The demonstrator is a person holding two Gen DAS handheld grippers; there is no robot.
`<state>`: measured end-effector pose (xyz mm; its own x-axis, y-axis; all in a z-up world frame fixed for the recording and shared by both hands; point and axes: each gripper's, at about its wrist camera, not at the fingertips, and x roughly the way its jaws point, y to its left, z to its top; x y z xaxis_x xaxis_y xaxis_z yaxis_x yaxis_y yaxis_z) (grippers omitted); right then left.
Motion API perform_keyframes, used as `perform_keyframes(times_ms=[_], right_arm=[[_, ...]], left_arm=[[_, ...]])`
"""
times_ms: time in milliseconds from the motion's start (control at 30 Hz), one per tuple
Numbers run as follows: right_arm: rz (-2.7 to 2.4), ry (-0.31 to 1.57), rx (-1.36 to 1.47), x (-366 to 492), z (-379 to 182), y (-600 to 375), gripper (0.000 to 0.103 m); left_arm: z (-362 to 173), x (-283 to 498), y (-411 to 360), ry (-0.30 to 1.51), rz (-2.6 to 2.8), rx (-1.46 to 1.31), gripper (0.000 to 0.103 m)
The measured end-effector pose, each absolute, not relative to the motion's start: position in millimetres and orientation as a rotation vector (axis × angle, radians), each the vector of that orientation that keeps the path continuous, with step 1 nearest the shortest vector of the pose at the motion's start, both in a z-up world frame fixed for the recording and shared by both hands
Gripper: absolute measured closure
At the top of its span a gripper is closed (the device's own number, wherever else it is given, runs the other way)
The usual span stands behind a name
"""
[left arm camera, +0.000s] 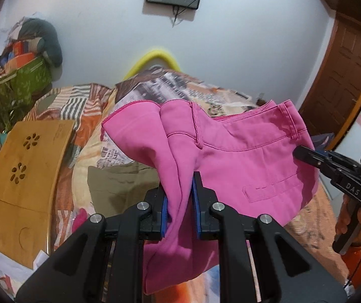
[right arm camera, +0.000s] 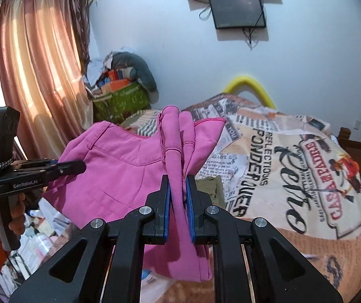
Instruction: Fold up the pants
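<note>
Pink pants (left arm camera: 251, 166) hang in the air above the bed, held at two places. My left gripper (left arm camera: 179, 184) is shut on a bunched fold of the pink cloth. My right gripper (right arm camera: 179, 185) is shut on another bunched fold. In the left wrist view the right gripper (left arm camera: 300, 152) reaches in from the right at the waistband. In the right wrist view the left gripper (right arm camera: 79, 168) reaches in from the left at the pink pants (right arm camera: 120, 166). Cloth droops below both grippers.
A bed with a newspaper-print blanket (right arm camera: 281, 166) lies below. Olive-green pants (left arm camera: 120, 181) lie on it. A wooden lap tray (left arm camera: 24, 176) sits at the left. A green basket of clutter (left arm camera: 21, 75) and curtains (right arm camera: 29, 75) stand by the wall. A wooden door (left arm camera: 344, 75) is at the right.
</note>
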<state>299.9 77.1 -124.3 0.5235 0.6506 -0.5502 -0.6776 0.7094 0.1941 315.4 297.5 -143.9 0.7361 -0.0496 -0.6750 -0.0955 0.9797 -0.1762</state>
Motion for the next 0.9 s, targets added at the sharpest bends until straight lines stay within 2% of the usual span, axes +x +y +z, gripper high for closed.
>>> perform_keyframes(times_ms=[633,833,900], right_arm=[[0.731,0.942,-0.269,376.0,-250.4,142.5,0.093],[0.721,0.979,-0.298,379.3,-261.1,145.4,0.088],[0.711,0.977,-0.307,379.3,-260.8,145.0,0.087]], left_arm=[[-300.7,396.0,341.0,0.992,0.071,-0.266,0.086],[-310.9,392.5,342.1,0.998,0.105,-0.261,0.080],[-309.6,392.4,342.1,1.005,0.123,-0.255,0.070]])
